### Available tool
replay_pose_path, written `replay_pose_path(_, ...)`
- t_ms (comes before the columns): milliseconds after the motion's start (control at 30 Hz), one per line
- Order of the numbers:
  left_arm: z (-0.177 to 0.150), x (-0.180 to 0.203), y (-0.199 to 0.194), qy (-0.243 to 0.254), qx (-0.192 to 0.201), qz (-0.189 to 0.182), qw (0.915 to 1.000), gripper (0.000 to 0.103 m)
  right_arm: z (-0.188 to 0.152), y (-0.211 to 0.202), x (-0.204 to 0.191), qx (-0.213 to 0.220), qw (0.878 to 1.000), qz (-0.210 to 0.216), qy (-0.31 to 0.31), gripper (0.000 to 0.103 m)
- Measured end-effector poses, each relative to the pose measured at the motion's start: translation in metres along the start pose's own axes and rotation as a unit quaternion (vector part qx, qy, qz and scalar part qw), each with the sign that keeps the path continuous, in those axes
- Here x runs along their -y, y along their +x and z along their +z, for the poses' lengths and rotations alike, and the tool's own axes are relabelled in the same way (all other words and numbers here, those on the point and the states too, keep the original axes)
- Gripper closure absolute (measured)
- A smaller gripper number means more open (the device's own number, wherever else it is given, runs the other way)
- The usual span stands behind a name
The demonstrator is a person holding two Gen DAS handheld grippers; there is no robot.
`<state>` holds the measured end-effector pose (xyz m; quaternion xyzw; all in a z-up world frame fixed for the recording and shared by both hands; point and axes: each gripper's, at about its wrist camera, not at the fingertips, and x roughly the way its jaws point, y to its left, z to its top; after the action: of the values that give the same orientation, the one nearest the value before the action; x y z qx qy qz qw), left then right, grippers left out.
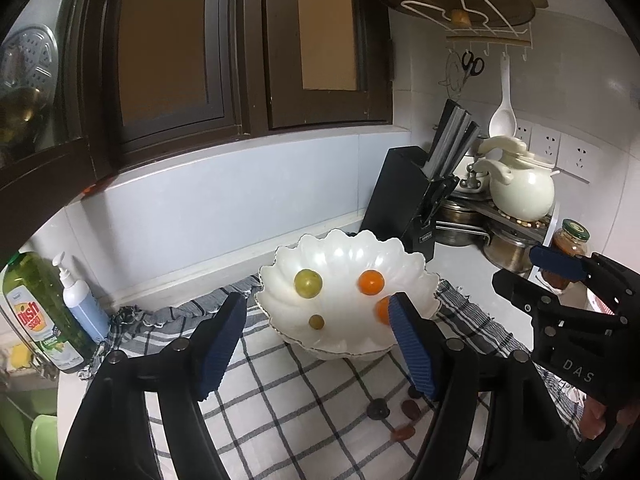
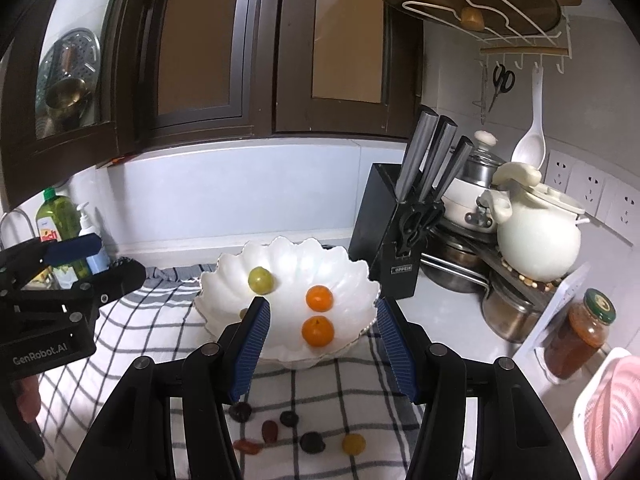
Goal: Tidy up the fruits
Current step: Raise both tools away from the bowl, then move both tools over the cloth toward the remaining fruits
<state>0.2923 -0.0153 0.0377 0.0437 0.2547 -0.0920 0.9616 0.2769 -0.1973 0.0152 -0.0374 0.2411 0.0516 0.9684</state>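
White scalloped bowl (image 2: 288, 280) stood on a checked cloth (image 2: 160, 320) spread over the worktop (image 2: 452, 300), probably to stop loose fruit rolling. Bowl held two orange fruits (image 2: 319, 298), one behind the other, a larger green fruit (image 2: 260, 280) and a smaller green one (image 1: 316, 321) near the front rim. On the cloth in front of the bowl, not yet sorted: several dark and reddish small fruits (image 2: 280, 424) and one yellow fruit (image 2: 353, 443). Left gripper (image 1: 316, 344) and right gripper (image 2: 322, 344) both hung over the near cloth, aimed at the bowl, fingers spread and holding nothing; judged between picks. Legible writing: "DAS" on the right gripper body, "GenRobot.AI" on the left one, "OPPEIN" on the knife block (image 2: 394, 240), "Dish soap" on the green bottle (image 1: 36, 308). Jar (image 2: 576, 336) label too small to read.
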Motion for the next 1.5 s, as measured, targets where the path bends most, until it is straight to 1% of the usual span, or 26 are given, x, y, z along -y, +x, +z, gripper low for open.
replay_pose_path(167,-0.010,0.002,-0.007,0.006,-0.008,-0.011,0.9999,0.029,-0.011,-0.008,0.001,-0.003,1.000,-0.010,0.002,0.046)
replay_pose_path(333,-0.021,0.008,-0.010,0.020,-0.007,-0.012,0.9997,0.029,-0.023,-0.015,0.005,-0.006,1.000,-0.022,0.010,0.046)
replay_pose_path(400,-0.024,0.010,-0.011,0.017,-0.010,-0.022,0.9996,0.029,-0.026,-0.018,0.007,-0.008,1.000,-0.024,0.013,0.046)
replay_pose_path(533,-0.032,0.013,-0.014,0.023,-0.006,-0.027,0.9993,0.029,-0.035,-0.024,0.010,-0.010,0.999,-0.033,0.015,0.046)
replay_pose_path(733,-0.044,0.019,-0.017,0.025,-0.008,-0.037,0.9990,0.029,-0.046,-0.029,0.013,-0.018,0.999,-0.029,0.020,0.046)
replay_pose_path(867,-0.055,0.022,-0.016,0.024,-0.020,-0.041,0.9987,0.029,-0.056,-0.027,0.016,-0.032,0.999,-0.029,0.024,0.046)
replay_pose_path(1167,-0.081,0.032,0.000,0.023,-0.070,-0.052,0.9959,0.029,-0.080,-0.016,0.022,-0.077,0.996,-0.021,0.031,0.046)
replay_pose_path(1333,-0.091,0.038,0.007,0.026,-0.085,-0.050,0.9948,0.029,-0.094,-0.005,0.029,-0.100,0.994,-0.020,0.038,0.046)
replay_pose_path(1500,-0.102,0.047,0.016,0.029,-0.087,-0.042,0.9949,0.029,-0.103,0.006,0.036,-0.115,0.992,-0.017,0.039,0.046)
